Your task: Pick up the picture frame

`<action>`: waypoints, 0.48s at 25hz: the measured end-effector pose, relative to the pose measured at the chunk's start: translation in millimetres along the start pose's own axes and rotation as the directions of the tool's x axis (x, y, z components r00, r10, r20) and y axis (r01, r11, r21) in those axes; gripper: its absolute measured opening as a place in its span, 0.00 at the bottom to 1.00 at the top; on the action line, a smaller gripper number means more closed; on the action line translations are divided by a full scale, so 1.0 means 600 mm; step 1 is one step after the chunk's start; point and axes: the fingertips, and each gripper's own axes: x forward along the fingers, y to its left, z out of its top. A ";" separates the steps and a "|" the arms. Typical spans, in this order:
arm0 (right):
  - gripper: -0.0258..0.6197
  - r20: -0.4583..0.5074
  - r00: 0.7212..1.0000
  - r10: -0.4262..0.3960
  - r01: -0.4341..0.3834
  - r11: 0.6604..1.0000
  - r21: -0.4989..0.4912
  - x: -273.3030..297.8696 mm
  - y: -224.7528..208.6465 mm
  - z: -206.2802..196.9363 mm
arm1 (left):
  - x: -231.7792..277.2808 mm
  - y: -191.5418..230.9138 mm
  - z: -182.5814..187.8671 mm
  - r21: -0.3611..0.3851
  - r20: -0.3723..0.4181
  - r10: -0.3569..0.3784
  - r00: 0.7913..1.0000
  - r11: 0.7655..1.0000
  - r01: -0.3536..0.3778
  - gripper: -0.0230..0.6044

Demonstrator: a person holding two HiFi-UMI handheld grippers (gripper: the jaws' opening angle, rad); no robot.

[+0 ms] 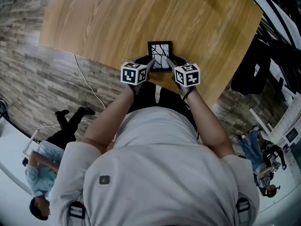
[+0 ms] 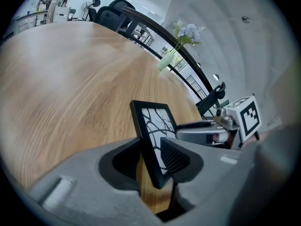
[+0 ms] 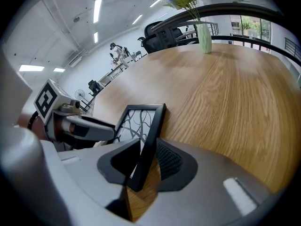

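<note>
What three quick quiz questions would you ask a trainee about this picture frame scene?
1. True or false: the vase touches the picture frame.
2. What stands between the jaws of the left tongs and of the right tongs? A the picture frame; B the vase; C nothing.
3. Fill in: the table top is made of ____.
Key: 1 false; 2 A; 3 wood.

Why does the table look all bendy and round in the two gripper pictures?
Left gripper view: the wide-angle lens bows the table and blacks out the corners, and the far vase of flowers is soft. Right gripper view: same bending, a ceiling light glares white, and the picture frame stays sharp. Head view: the table looks much straighter.
</note>
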 end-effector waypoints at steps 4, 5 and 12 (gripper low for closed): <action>0.22 -0.005 1.000 -0.011 0.011 1.000 0.007 -0.001 -0.003 -0.004 | 0.001 -0.001 -0.001 0.012 -0.007 0.023 1.000 1.000 -0.023 0.25; 0.21 -0.005 1.000 -0.015 0.015 1.000 0.008 -0.001 -0.004 -0.003 | 0.001 0.001 -0.001 0.017 -0.008 0.035 0.999 0.999 -0.035 0.23; 0.21 0.000 0.999 -0.037 0.037 0.999 0.018 0.005 -0.006 -0.001 | 0.004 0.008 0.002 0.033 -0.008 0.052 0.999 0.998 -0.052 0.19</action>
